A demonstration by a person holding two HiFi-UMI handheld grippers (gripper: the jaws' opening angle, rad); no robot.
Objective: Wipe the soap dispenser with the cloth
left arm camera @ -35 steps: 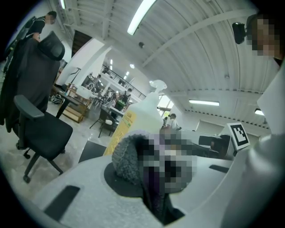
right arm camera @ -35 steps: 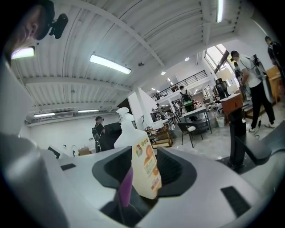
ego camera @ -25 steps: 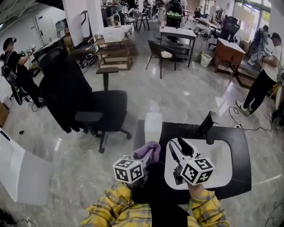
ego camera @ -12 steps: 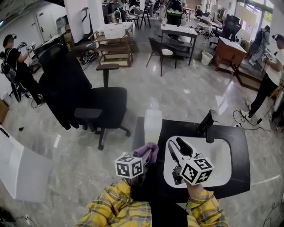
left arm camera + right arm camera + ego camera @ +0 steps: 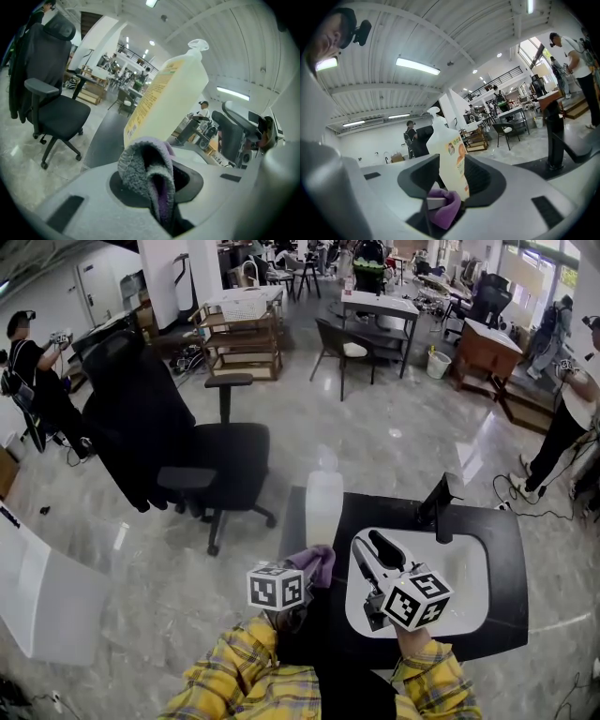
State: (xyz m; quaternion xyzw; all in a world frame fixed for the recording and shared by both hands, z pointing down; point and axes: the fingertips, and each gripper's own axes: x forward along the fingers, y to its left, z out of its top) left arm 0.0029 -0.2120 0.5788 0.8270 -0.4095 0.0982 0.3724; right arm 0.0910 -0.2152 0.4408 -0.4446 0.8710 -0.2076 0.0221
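The soap dispenser [image 5: 323,501], a pale translucent pump bottle, stands upright at the left end of the black counter [image 5: 506,535]. It fills the left gripper view as the dispenser [image 5: 168,93]. My left gripper [image 5: 302,576] is shut on a folded purple-grey cloth [image 5: 315,563], which sits against the bottle's lower front. In its own view the cloth [image 5: 147,171] bulges out between the jaws of the left gripper [image 5: 157,192]. My right gripper [image 5: 368,542] hovers open over the white sink [image 5: 464,568], right of the bottle and empty. The right gripper [image 5: 450,176] looks at the dispenser [image 5: 450,152] and the cloth [image 5: 443,211].
A black faucet [image 5: 439,507] rises at the sink's far edge. A black office chair [image 5: 187,465] stands on the tiled floor to the left. Further back are tables, shelves and several people, one [image 5: 37,390] at the far left.
My left gripper has sunk a little with the cloth, down along the bottle's front. The right gripper and the bottle have kept their places.
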